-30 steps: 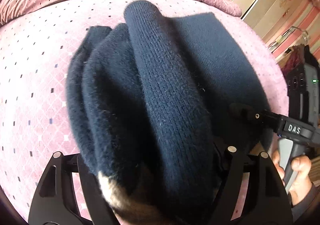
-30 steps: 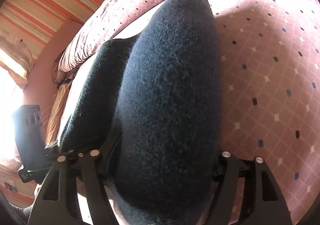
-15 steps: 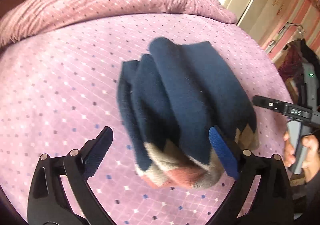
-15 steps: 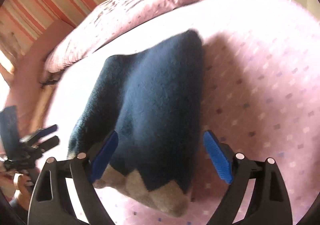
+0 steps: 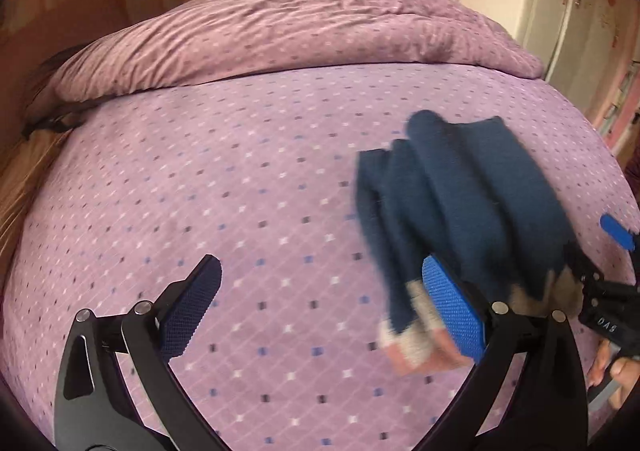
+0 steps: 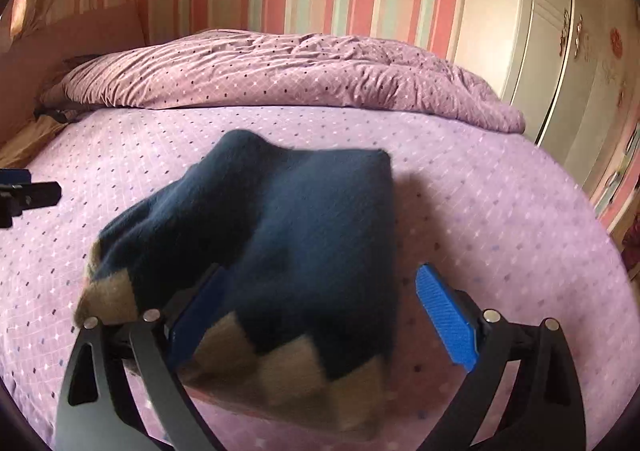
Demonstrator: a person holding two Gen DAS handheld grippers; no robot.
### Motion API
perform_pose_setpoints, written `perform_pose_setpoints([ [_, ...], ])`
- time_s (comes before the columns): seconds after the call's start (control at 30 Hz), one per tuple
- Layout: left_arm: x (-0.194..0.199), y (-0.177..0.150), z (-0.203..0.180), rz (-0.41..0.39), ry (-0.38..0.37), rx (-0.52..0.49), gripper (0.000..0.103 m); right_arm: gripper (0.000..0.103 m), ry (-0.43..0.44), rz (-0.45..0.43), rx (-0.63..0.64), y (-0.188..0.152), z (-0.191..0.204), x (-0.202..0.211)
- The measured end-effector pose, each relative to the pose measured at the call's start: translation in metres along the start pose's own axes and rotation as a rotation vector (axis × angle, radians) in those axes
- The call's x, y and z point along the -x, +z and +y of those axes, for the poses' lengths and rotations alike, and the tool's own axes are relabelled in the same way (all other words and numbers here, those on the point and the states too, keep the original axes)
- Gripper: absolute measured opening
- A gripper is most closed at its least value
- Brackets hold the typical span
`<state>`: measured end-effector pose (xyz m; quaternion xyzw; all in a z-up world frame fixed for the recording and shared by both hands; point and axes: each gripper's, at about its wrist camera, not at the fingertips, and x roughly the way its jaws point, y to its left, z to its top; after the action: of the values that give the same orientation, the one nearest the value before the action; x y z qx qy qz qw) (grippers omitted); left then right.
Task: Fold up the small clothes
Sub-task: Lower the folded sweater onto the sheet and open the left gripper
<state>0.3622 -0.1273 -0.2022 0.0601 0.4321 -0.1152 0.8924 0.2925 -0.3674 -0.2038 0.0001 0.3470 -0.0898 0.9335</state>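
A folded navy knit garment (image 5: 460, 203) with a tan and pink patterned hem lies bunched on the purple bedsheet (image 5: 240, 211). In the left wrist view it lies to the right, beside my right finger. My left gripper (image 5: 320, 307) is open and empty over bare sheet. In the right wrist view the garment (image 6: 288, 235) fills the middle, its hem draped over my left finger. My right gripper (image 6: 320, 319) is open, jaws wide apart, with the garment lying loose between them. The right gripper's blue pad (image 5: 618, 231) shows at the left view's right edge.
A rumpled purple duvet (image 6: 280, 71) lies across the far end of the bed. A white wardrobe (image 6: 560, 51) stands at the right, striped wallpaper behind. The left gripper's tip (image 6: 28, 195) shows at the right view's left edge.
Both grippers opened and let go of the garment, then pulled back and up. The garment dropped onto the sheet. My left gripper also shifted left, away from it.
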Motion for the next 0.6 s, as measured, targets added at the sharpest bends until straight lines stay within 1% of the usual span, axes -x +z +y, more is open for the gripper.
perform_pose_setpoints([
  [0.1, 0.002, -0.012, 0.024, -0.015, 0.035, 0.035, 0.100, 0.096, 0.011, -0.001, 0.004, -0.014, 0.013, -0.007],
  [0.13, 0.003, -0.015, 0.032, -0.021, 0.047, 0.048, 0.100, 0.096, 0.016, 0.012, 0.015, -0.021, 0.019, -0.012],
  [0.17, 0.004, -0.020, 0.041, -0.025, 0.059, 0.062, 0.100, 0.097, 0.003, 0.017, 0.029, -0.027, 0.024, -0.016],
  [0.23, 0.004, -0.027, 0.055, -0.033, 0.071, 0.083, 0.100, 0.098, -0.038, 0.002, 0.075, -0.038, 0.032, -0.020],
  [0.33, 0.004, -0.042, 0.076, -0.036, 0.086, 0.103, 0.100, 0.101, -0.055, -0.020, 0.076, -0.049, 0.033, -0.025],
  [0.47, 0.004, -0.062, 0.093, -0.053, 0.114, 0.112, 0.100, 0.102, -0.080, -0.057, 0.097, -0.055, 0.038, -0.027],
  [0.6, 0.008, -0.077, 0.103, -0.063, 0.130, 0.131, 0.100, 0.101, -0.049, -0.084, 0.060, -0.050, 0.031, -0.018],
])
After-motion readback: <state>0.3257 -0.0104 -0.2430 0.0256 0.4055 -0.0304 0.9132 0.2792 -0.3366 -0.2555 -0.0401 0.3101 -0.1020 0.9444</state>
